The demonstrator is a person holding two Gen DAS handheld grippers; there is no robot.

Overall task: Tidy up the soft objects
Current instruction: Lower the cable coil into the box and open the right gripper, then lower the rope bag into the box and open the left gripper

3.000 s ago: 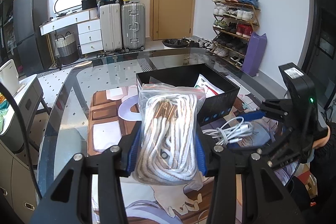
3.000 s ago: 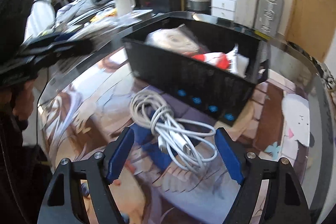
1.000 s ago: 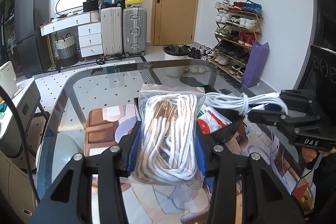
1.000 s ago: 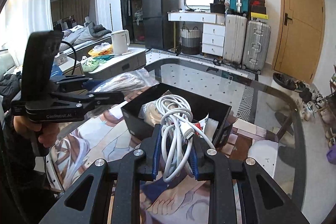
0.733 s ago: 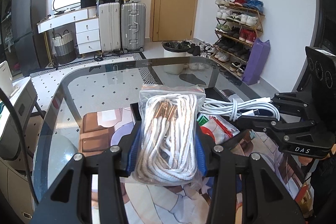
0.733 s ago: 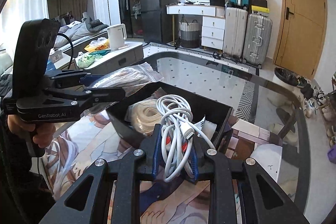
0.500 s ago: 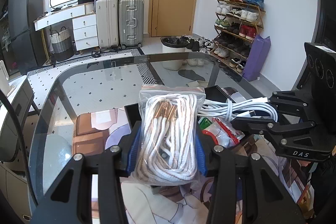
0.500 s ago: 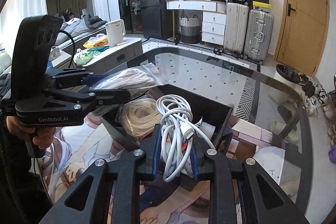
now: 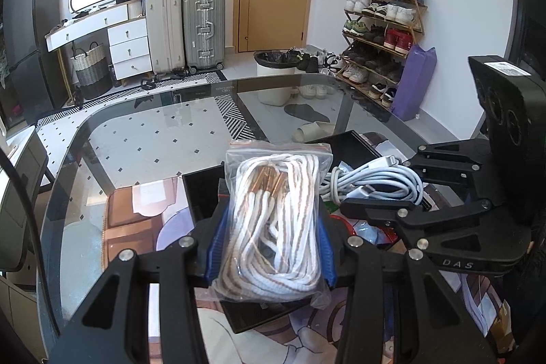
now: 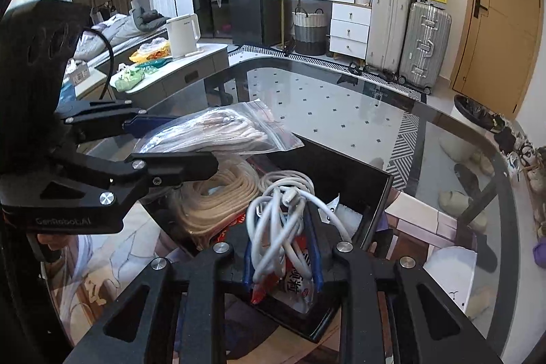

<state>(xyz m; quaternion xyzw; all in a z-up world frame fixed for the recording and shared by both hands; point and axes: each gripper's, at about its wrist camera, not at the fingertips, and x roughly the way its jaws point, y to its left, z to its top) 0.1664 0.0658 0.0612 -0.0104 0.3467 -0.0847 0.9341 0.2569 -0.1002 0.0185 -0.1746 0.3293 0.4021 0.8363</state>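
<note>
My left gripper (image 9: 271, 237) is shut on a clear zip bag of white cord (image 9: 273, 224) and holds it above the black box (image 9: 201, 193). The bag also shows in the right wrist view (image 10: 218, 132). My right gripper (image 10: 281, 244) is shut on a coiled white charging cable (image 10: 279, 217), also over the black box (image 10: 368, 190). The cable shows in the left wrist view (image 9: 375, 183), just right of the bag. Inside the box lie a cream rope coil (image 10: 215, 200) and a red-and-white snack packet (image 10: 297, 285).
The box stands on a printed mat (image 9: 133, 227) on a glass table (image 9: 153, 139). Suitcases (image 9: 184, 26), a drawer unit (image 9: 129, 46), a bin (image 9: 276, 74) and a shoe rack (image 9: 382, 33) stand beyond. A side counter with a white kettle (image 10: 182, 34) is at the left.
Both grippers have moved forward and lower over the box. Three seconds ago the right gripper was open around the cable on the mat; now it holds the cable.
</note>
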